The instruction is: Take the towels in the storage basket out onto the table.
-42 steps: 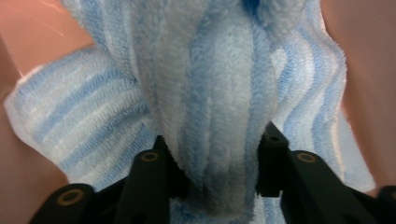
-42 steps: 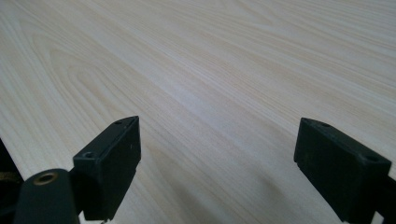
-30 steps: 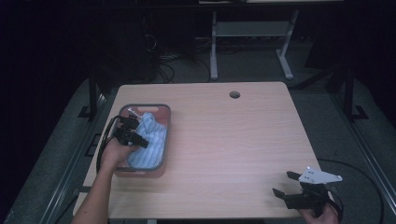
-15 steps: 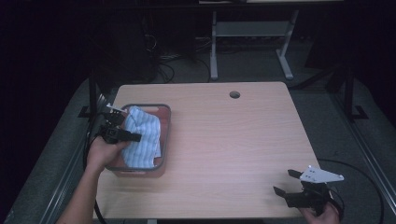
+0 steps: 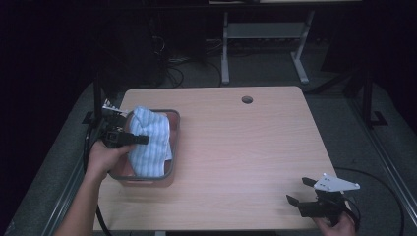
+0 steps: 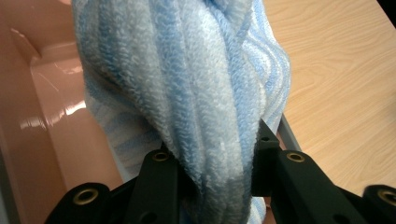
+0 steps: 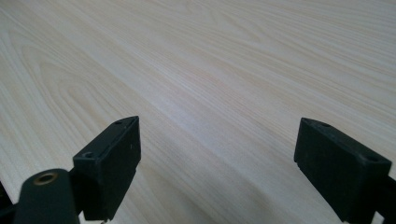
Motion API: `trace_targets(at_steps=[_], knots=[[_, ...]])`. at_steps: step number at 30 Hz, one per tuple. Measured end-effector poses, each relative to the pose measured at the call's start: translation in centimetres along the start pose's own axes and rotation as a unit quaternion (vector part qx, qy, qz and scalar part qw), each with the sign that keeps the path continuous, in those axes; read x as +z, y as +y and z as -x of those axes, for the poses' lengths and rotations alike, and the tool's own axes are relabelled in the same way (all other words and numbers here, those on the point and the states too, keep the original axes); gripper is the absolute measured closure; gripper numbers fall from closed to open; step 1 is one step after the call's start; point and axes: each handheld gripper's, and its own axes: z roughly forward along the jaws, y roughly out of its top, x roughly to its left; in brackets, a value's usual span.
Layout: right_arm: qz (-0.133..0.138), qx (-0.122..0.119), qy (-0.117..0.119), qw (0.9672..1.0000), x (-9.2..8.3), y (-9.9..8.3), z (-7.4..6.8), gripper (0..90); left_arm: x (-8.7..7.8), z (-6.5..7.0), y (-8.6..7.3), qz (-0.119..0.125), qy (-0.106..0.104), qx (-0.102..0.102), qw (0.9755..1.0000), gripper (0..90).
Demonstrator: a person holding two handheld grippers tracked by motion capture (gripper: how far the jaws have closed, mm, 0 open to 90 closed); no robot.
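A blue-and-white striped towel (image 5: pixel 149 142) hangs bunched over a pink bin with a grey rim (image 5: pixel 175 129) at the table's left. My left gripper (image 5: pixel 129 131) is shut on the towel's upper part at the bin's left side and holds it raised. In the left gripper view the thick towel (image 6: pixel 196 79) is squeezed between both black jaws, with the bin's pink inside (image 6: pixel 42 116) behind it. My right gripper (image 5: pixel 301 191) rests low near the table's front right corner, open, with bare wood (image 7: pixel 215 93) between its jaws.
The light wooden table (image 5: pixel 246 142) has a round cable hole (image 5: pixel 247 100) near its far edge. Beyond the table stands a metal frame (image 5: pixel 225 49) with cables on the dark floor.
The left gripper has risen and drawn back toward the bin's left edge, lifting the towel up out of the bin. The right gripper has stayed where it was.
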Motion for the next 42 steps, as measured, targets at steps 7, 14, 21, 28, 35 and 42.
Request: trace_targets(at_steps=[7,14,21,28,35,42], knots=[[0.001,0.003,-0.004,1.0,0.0,0.0,0.2,13.9,-1.0,0.3,0.5,0.007,0.0,0.001,1.0,70.2],[0.003,0.006,-0.006,1.0,0.1,0.1,0.1,13.9,-2.2,0.4,1.0,0.022,-0.003,-0.001,0.9998,70.2],[0.004,0.007,-0.008,0.9999,0.0,0.1,0.1,13.9,-3.4,0.8,1.6,0.03,-0.007,0.003,0.9995,70.2],[0.005,0.007,-0.012,0.9999,0.0,0.2,0.1,13.9,-5.0,1.6,2.3,0.041,-0.008,0.009,0.9991,70.3],[0.005,0.005,-0.012,0.9999,0.0,0.3,0.1,13.9,-5.7,2.5,3.0,0.05,-0.012,0.016,0.9985,70.3],[0.006,0.008,-0.013,0.9999,0.0,0.3,0.2,13.9,-5.4,3.6,3.8,0.048,-0.016,0.026,0.9984,70.2]])
